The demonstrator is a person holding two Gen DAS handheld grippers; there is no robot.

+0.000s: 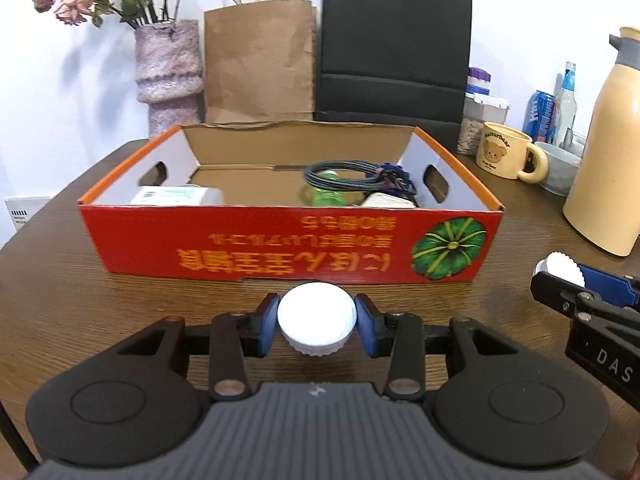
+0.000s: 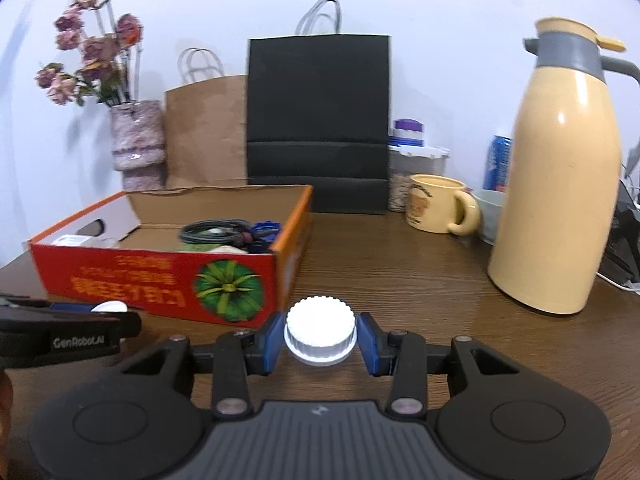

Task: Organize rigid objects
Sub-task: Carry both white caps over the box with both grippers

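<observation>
Left gripper (image 1: 316,326) and right gripper (image 2: 320,338) are each clamping a white cap, nearing the part-filled red box (image 1: 288,240); both remain undeposited.

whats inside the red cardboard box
In the red box: a coiled cable, a green item under it, a white carton. The front wall hides the floor.
</observation>
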